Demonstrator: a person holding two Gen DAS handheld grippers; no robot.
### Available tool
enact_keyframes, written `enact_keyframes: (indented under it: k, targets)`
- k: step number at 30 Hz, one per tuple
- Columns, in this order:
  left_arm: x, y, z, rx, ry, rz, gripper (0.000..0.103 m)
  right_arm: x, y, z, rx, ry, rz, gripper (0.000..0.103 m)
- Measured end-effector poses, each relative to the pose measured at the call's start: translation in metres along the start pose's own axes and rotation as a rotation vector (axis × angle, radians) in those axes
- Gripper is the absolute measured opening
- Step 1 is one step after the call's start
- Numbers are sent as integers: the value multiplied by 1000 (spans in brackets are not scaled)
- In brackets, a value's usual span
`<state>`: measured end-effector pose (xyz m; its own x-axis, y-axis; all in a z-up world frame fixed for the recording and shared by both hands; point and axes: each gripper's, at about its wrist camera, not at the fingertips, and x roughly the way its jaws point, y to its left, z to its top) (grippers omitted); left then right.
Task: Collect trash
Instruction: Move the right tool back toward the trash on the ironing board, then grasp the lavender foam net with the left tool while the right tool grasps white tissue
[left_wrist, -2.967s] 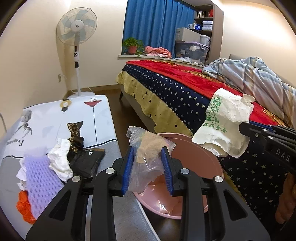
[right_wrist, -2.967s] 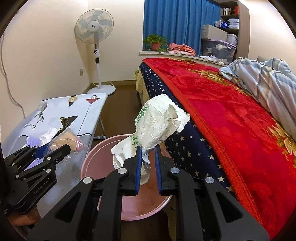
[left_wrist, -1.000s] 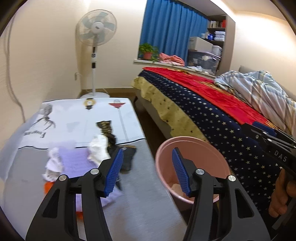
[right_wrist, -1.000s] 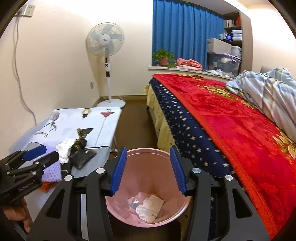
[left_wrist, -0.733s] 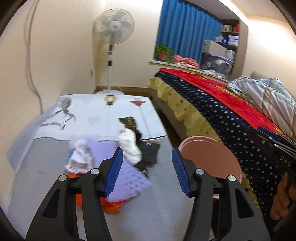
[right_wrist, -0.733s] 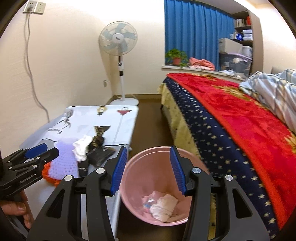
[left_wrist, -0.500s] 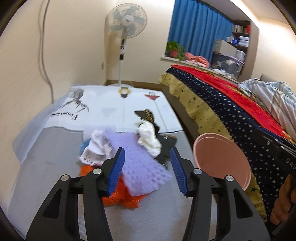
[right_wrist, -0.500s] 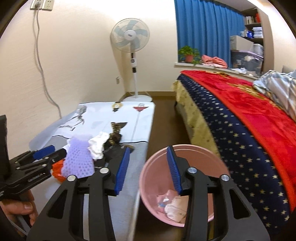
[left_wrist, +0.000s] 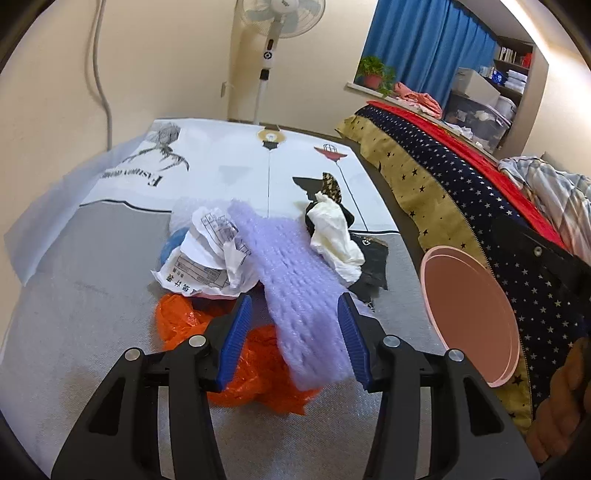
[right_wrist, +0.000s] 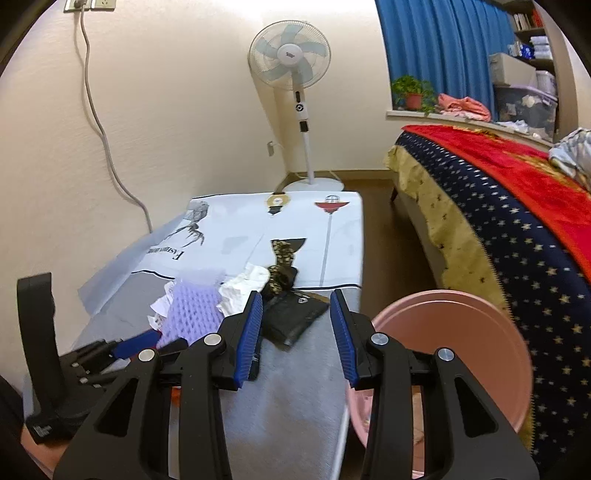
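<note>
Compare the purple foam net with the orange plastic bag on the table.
The purple foam net is a thick, mesh-textured strip; the orange plastic bag is thin, glossy and crumpled. The net lies on top of the pile, and the bag sits beneath it against the table. Both lie loose between the open left gripper's fingers.

The left gripper (left_wrist: 293, 341) has its jaws spread wide, fingers pointing toward twelve o'clock. The right gripper (right_wrist: 297, 338) is likewise parted and empty, aimed at twelve o'clock.
</note>
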<state>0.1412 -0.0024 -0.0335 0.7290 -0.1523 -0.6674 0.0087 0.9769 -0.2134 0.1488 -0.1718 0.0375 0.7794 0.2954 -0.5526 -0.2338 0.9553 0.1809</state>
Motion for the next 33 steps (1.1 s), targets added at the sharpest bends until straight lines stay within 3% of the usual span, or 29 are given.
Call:
enact_keyframes:
  k: [6,14,23,24,28,33]
  targets:
    - [8,8,6,-19,16,-27,11,31,14,2,-3,38,52,39]
    - [-2,19,17,-50,-33,7,9,74,27,-1,26,112,108,40]
    - [2,34,22,-70,-27,47,9,120,39,-9,47,213,156,43]
    - [2,36,23,-74,-31,54,9,123,40,-10,43,221,153,41]
    - [1,38,25,-81,-33,58,9,132,43,-14,35,259,158,14]
    - [0,36,26,-80,-40,59,9,126,44,-12,22,249,161,9]
